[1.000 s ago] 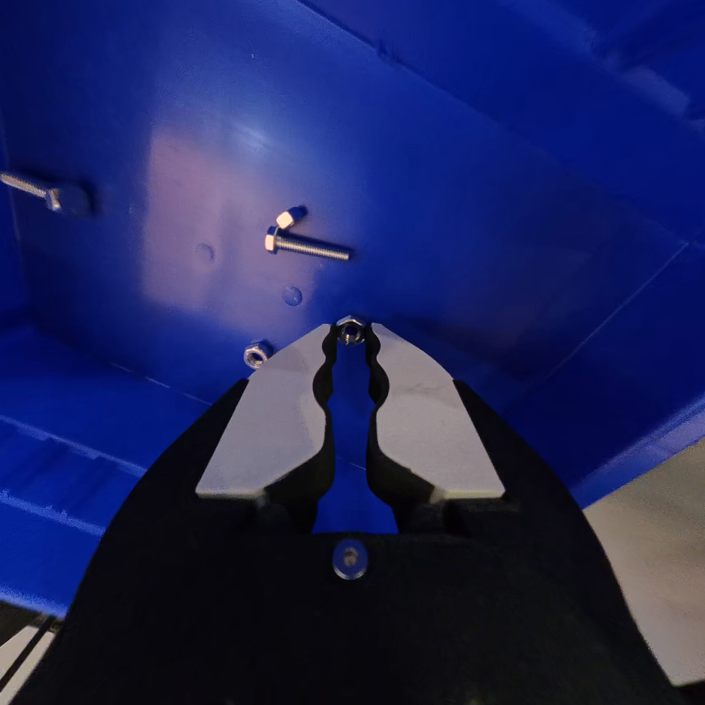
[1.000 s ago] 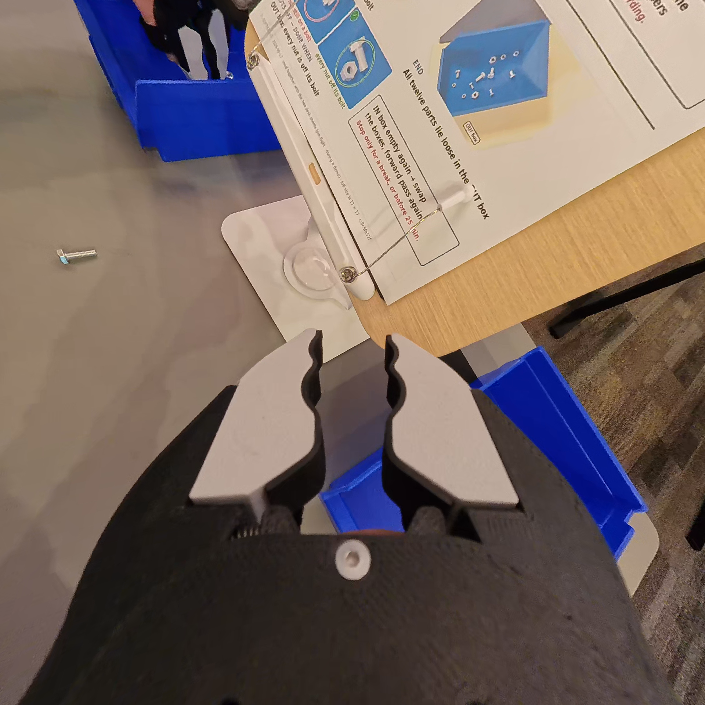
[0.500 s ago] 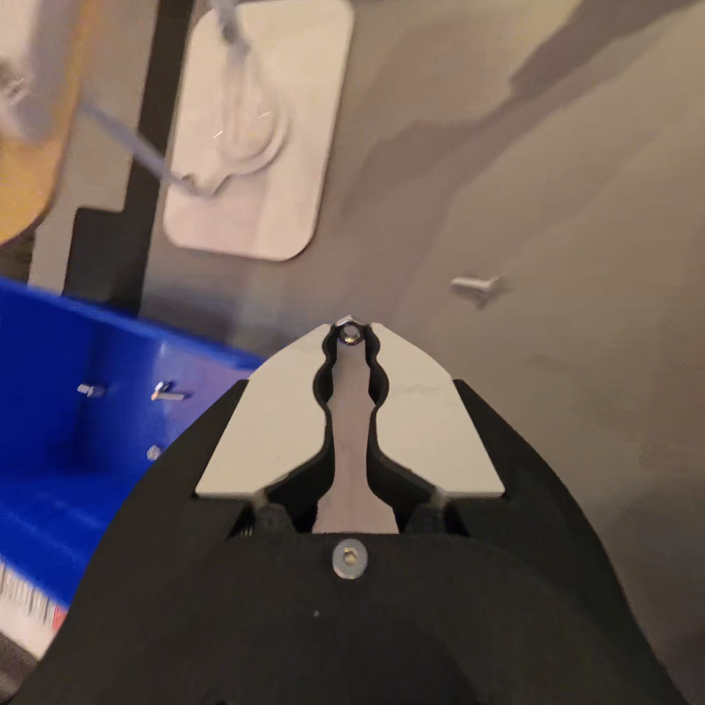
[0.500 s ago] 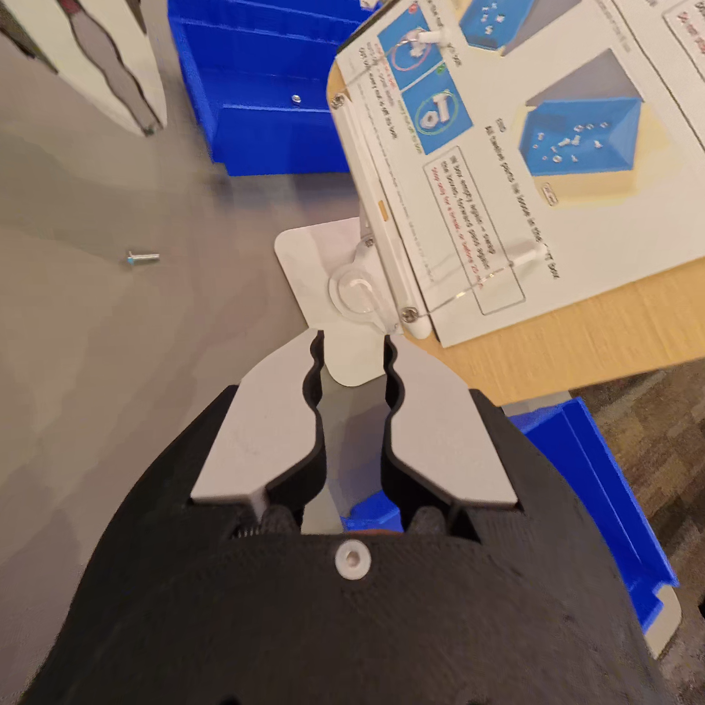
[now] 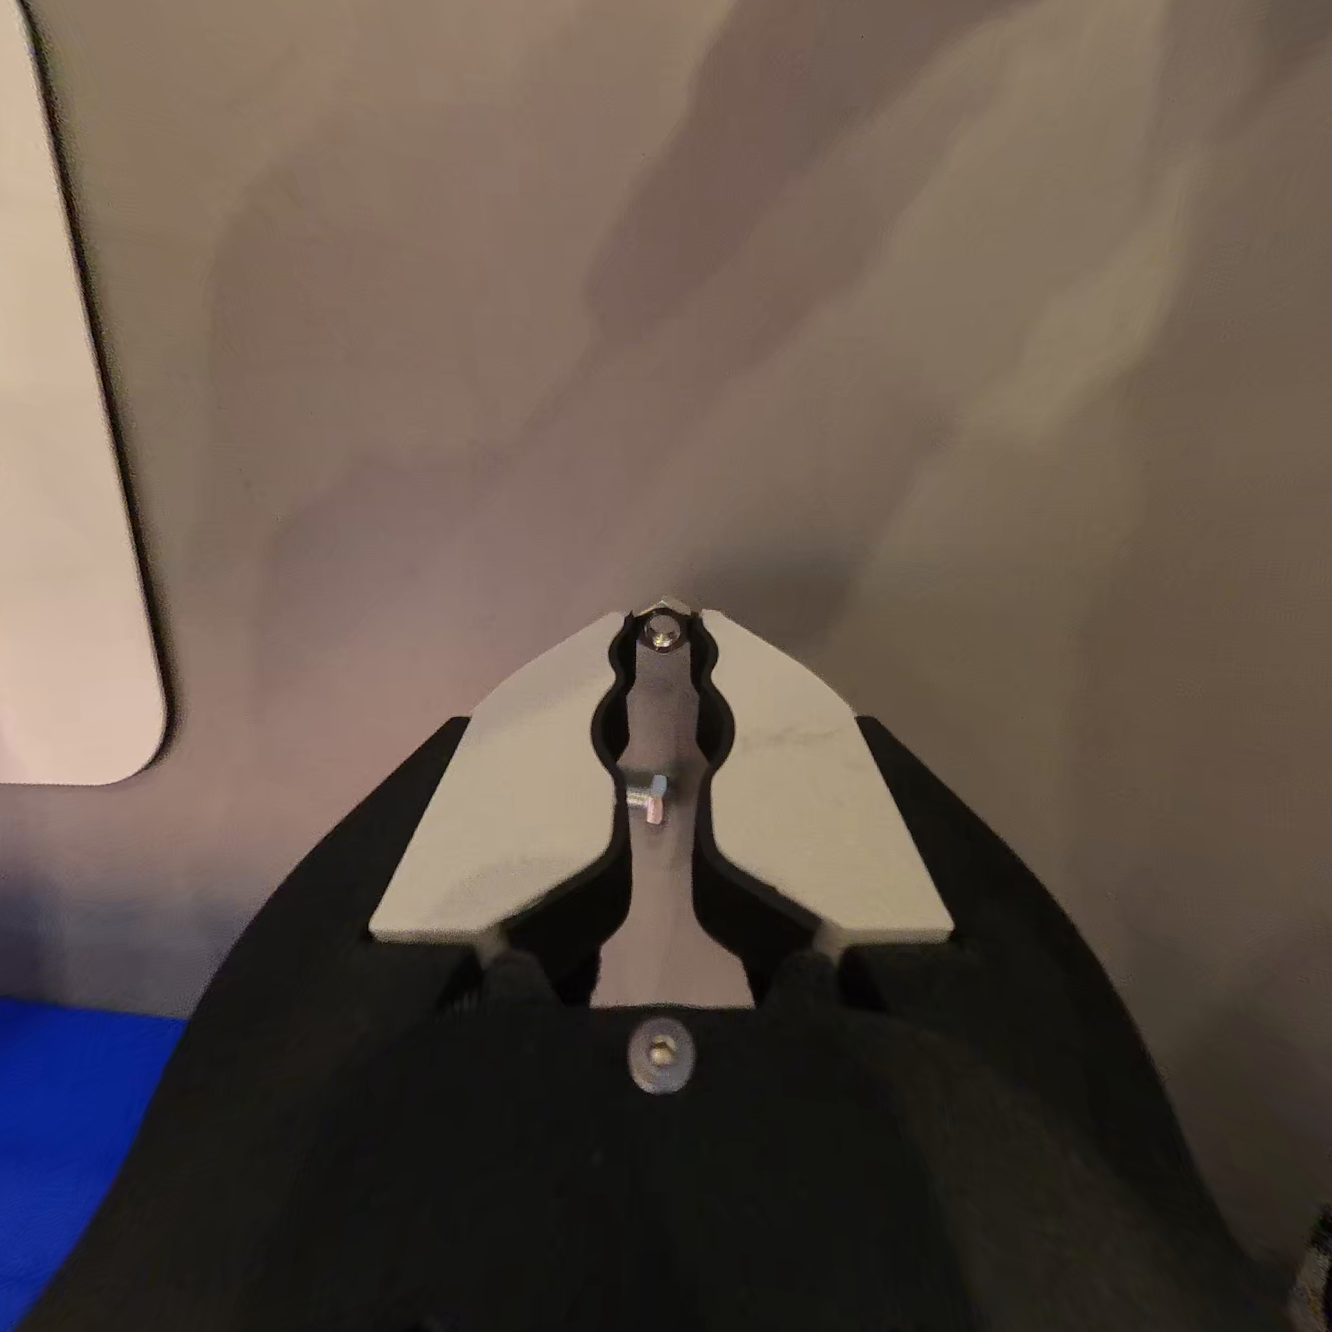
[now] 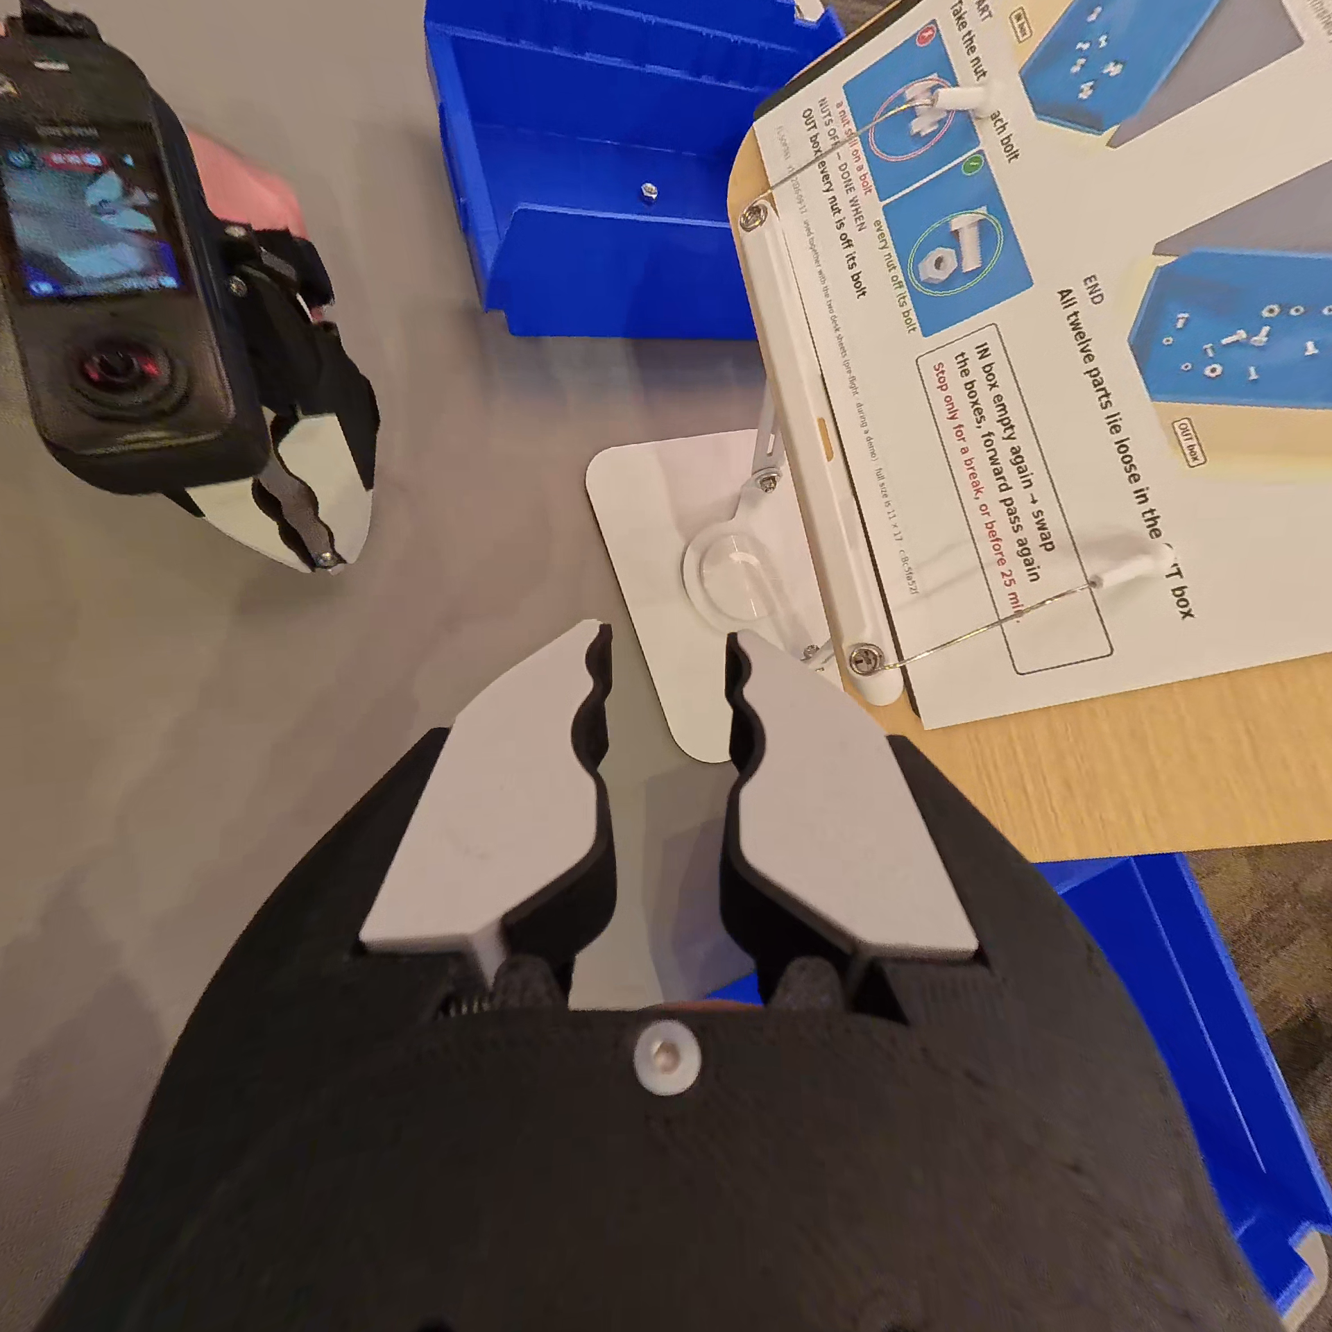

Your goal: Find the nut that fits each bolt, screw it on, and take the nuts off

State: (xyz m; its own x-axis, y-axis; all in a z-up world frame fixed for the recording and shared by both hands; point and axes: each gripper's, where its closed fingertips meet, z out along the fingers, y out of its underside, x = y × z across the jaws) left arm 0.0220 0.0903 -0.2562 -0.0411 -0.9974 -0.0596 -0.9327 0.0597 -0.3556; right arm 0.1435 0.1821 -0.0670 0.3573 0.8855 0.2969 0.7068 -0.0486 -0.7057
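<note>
- The left gripper (image 5: 664,628) pinches a small silver nut (image 5: 664,634) at its very tips, likely to carry it to the bolt (image 5: 646,798) lying on the grey table (image 5: 937,360) below.
- The right gripper (image 6: 669,641) hangs partly open and holds nothing.
- The far blue bin (image 6: 605,166) has one nut (image 6: 648,191) inside.

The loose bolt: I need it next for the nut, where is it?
Left wrist view: the bolt lies on the grey table, seen between the left gripper's fingers, behind the nut.
</note>
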